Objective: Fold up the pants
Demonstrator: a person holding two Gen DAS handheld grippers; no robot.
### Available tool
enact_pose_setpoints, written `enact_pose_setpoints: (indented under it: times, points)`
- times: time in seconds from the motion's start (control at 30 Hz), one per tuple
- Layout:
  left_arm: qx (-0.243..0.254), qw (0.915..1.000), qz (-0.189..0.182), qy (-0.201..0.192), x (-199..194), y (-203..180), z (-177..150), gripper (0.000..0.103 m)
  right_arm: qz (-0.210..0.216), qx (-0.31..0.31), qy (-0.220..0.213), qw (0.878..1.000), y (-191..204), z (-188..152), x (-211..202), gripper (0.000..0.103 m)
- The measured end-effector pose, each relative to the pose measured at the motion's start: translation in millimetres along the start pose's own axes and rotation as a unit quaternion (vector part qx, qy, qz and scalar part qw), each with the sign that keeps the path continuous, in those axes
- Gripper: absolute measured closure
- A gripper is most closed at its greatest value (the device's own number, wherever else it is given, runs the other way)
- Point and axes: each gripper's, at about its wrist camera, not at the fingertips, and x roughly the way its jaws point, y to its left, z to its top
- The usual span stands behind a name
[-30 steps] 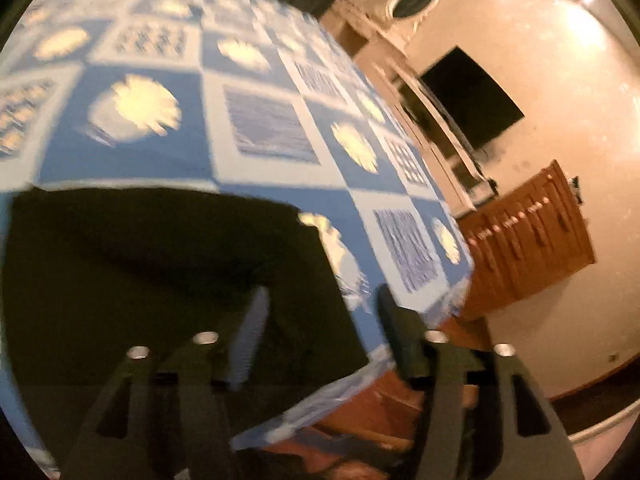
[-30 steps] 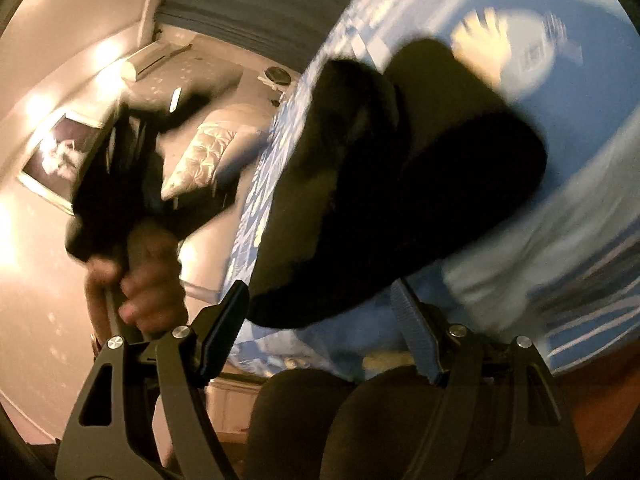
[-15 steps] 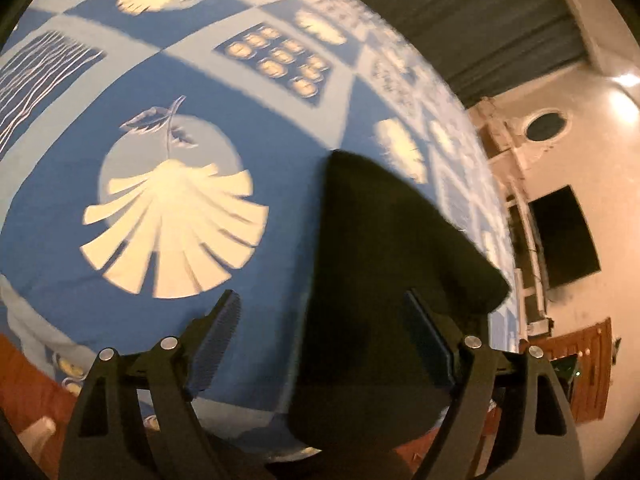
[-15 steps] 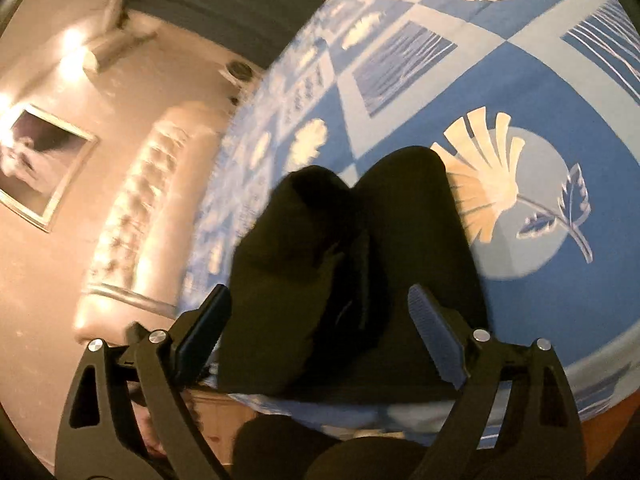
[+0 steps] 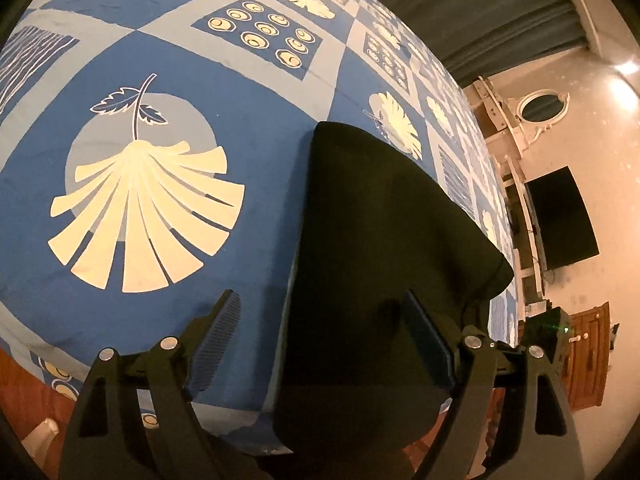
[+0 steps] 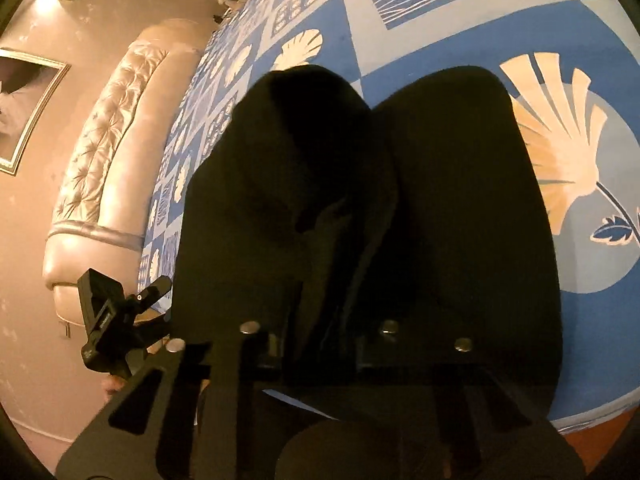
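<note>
My right tool [image 6: 316,336] has just drawn its jaws together on a ridge of the black pants [image 6: 360,220] near the bed's front edge; the fabric is so dark there that I judge the pinch more from the jaws' stance than from any clear sight of the pads. My left tool [image 5: 324,344] stands wide apart, one finger over the bedspread [image 5: 248,128], the other above the pants [image 5: 384,240], gripping nothing. The pants lie bunched on the blue patterned bedspread, hanging a little over its edge, with two rounded humps in the right wrist view. To do this step well, I would bring the left tool down onto the near left hem and close on all layers at once, level with the right tool's pinch. Then I would lift both together, keeping the edge taut between them, so the cloth folds flat rather than dragging or rumpling the bedspread.
</note>
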Motion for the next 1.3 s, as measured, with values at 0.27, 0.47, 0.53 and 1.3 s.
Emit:
enact_pose_setpoints:
  times: [0.27,0.47,0.53,1.3]
  points:
    - [-0.006,1.0,-0.006,0.0,-1,3,1,0.022,0.038,-0.033,-0.048,0.998,18,-5,-55,0.091]
    - [0.008,0.9999,-0.009,0.01,3,-2,-2,0.022,0.006,0.001,-0.049,0.999,-28,-12,-65,0.091]
    - [0.019,0.9997,-0.01,0.014,5,-6,-5,0.022,0.006,0.011,-0.048,0.999,-40,-15,-60,0.091]
    - [-0.009,0.9987,-0.042,0.027,21,5,12,0.022,0.03,0.034,-0.058,0.997,-84,17,-80,0.014]
